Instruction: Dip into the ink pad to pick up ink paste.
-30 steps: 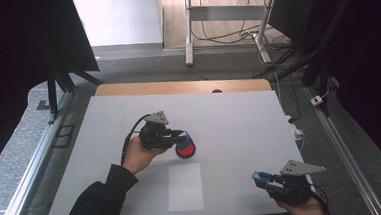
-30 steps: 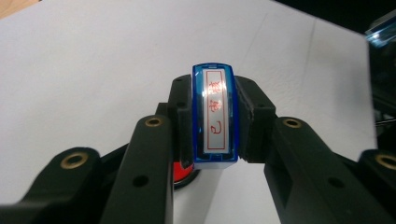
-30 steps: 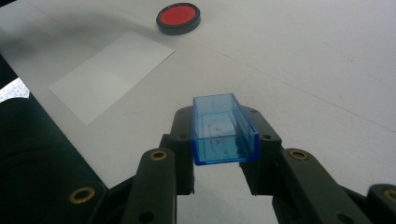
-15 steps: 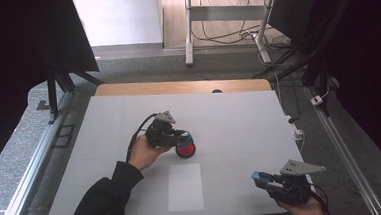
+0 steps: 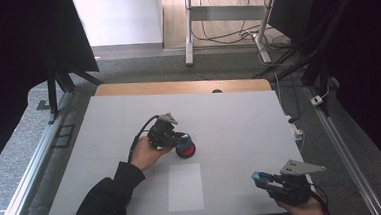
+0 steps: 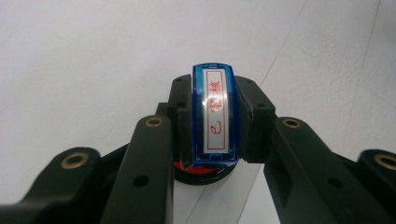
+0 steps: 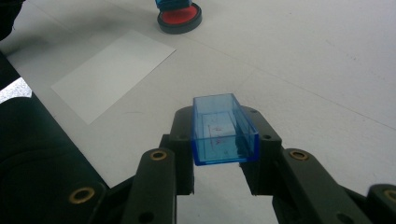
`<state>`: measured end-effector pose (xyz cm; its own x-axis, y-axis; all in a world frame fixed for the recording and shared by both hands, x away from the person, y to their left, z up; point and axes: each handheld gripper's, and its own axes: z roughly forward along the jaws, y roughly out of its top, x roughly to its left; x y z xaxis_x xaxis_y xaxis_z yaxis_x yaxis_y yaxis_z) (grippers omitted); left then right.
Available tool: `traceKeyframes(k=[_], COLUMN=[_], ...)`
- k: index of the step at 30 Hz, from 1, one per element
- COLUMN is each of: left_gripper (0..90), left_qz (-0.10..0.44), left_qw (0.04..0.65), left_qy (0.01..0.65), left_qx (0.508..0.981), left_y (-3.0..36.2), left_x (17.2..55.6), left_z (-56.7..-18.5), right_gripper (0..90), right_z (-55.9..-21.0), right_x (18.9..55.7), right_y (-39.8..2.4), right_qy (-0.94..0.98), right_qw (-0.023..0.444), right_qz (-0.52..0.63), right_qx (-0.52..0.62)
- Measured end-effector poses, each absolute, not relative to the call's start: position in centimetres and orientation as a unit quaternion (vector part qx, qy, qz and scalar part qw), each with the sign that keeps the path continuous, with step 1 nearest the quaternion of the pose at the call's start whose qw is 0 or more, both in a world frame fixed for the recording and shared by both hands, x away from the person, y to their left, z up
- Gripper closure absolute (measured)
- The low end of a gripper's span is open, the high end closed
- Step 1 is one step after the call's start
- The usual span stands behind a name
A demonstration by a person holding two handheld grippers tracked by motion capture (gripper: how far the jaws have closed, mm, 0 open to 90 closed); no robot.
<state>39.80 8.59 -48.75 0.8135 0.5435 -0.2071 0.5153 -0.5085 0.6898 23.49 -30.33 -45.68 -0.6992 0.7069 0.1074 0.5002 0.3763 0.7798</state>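
My left gripper [image 5: 179, 139] [image 6: 215, 116] is shut on a blue stamp [image 6: 215, 114] with a white label bearing red characters. The stamp's lower end rests on a round red ink pad [image 5: 186, 149] [image 6: 201, 171] [image 7: 179, 17] in a black case, near the middle of the table. A white sheet of paper [image 5: 184, 186] [image 7: 112, 72] lies flat just in front of the pad. At the front right, my right gripper [image 5: 259, 178] [image 7: 222, 135] is shut on a clear blue stamp cap [image 7: 223, 129] [image 5: 257, 177], its hollow side facing up, held a little above the table.
The white tabletop [image 5: 239, 119] ends in a wooden strip [image 5: 177, 87] at the far side. A metal rail [image 5: 27, 172] runs along the left edge. Cables and a plug [image 5: 318, 99] lie off the right edge. A desk frame [image 5: 223, 15] stands beyond the table.
My left gripper has tipped downward with the stamp, bringing it onto the ink pad. The right gripper has kept still with the cap.
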Motion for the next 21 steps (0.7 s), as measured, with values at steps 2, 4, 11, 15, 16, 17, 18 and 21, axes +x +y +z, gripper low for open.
traceKeyframes(k=[2,4,11,15,16,17,18,21], left_gripper=[70.5,70.5,70.5,70.7,70.7,70.8,70.8,70.9], left_qz=[0.019,0.025,0.018,0.018,0.020,0.024,0.027,0.034], left_qw=[0.387,0.385,0.380,0.372,0.369,0.365,0.361,0.353], left_qy=[0.305,0.304,0.317,0.323,0.322,0.320,0.318,0.316], left_qx=[0.870,0.871,0.869,0.870,0.872,0.874,0.876,0.880], left_y=[8.55,8.53,8.58,8.34,8.24,8.13,8.00,7.65], left_x=[39.85,39.88,40.11,40.08,40.04,39.99,39.93,39.79], left_z=[-48.88,-49.01,-49.16,-49.07,-49.02,-48.97,-48.90,-48.77], right_gripper=[68.0,68.0,68.0,68.0,68.0,68.0,68.0,68.0], right_z=[-45.67,-45.67,-45.66,-45.66,-45.66,-45.66,-45.66,-45.66], right_x=[23.48,23.47,23.47,23.47,23.47,23.47,23.46,23.44], right_y=[-30.34,-30.35,-30.37,-30.36,-30.36,-30.37,-30.35,-30.35], right_qy=[0.820,0.819,0.820,0.821,0.821,0.821,0.821,0.821], right_qw=[0.123,0.122,0.121,0.121,0.122,0.121,0.122,0.123], right_qz=[0.421,0.421,0.421,0.421,0.421,0.420,0.420,0.419], right_qx=[0.369,0.369,0.367,0.367,0.367,0.366,0.367,0.367])
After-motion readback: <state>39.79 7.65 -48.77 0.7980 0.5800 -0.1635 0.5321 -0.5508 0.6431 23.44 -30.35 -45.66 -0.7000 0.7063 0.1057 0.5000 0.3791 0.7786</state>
